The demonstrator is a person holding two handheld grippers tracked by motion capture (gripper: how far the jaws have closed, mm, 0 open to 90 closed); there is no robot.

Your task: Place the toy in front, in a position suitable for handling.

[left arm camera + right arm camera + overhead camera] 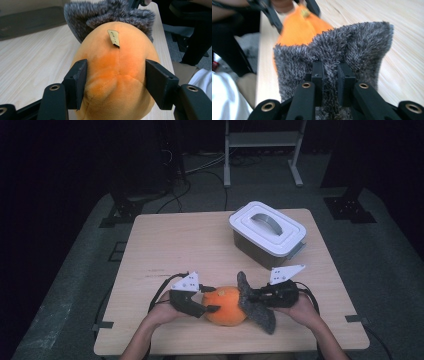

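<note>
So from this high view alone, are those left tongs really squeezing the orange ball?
Observer: Yes, the left tongs press both flanks of the orange plush.
Operator: Anything on it?
Observer: A small yellowish tag sticks up from its seam.
Operator: And the right tongs?
Observer: The right tongs are pinched shut on a fold of the grey fuzzy cloth.

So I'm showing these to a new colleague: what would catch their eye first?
The orange plush at the table's near edge, gripped between the left gripper's jaws. Against its right side, the right gripper pinches a grey fuzzy cloth. Farther back on the right stands a white-lidded box.
</note>
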